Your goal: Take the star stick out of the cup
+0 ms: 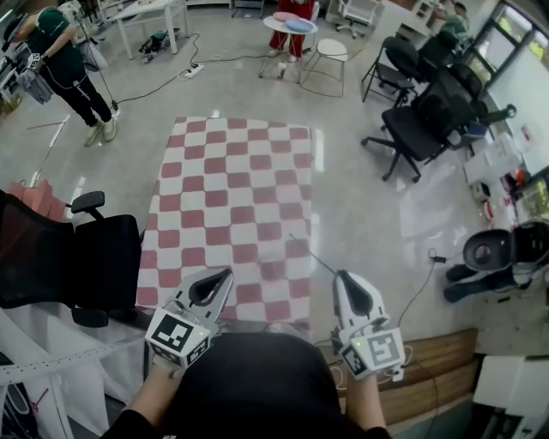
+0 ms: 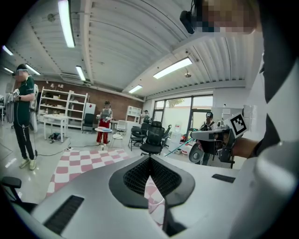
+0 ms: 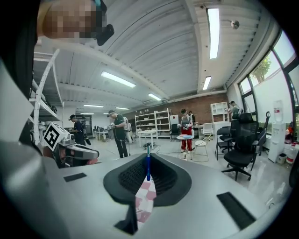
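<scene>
right gripper: jaws pinched fully together on the star stick. thin blue shaft runs up between the pads in its own view and its tip pokes out just past the jaw ends. head view shows the same stick as a thin line from the right jaws out over the near right corner of the checkered rug, pointing away and left. can't make out the star end at this res

left gripper: jaws closed tip to tip, nothing between them, only rug showing through the gap lower down. it's held beside the right one. both sit above the rug's near edge, close in front of the person's body

cup: not in any view. not on the rug, not near either gripper, so there's no stick-in-cup contact to check

progress, my read: extraction looks done. stick is in the air, clear of any container, shaft centred between the pads. what's left is at most carrying it off or setting it down, and the task sentence doesn't ask for that. can't confirm where the cup is or whether it's upright

surroundings: black office chair at the rug's left edge, person in dark green beyond its far left corner, small round table beyond its far edge. all well apart from the stick

risk: shaft is thin and pinched at one spot only, could pivot in the pads if swung
</scene>
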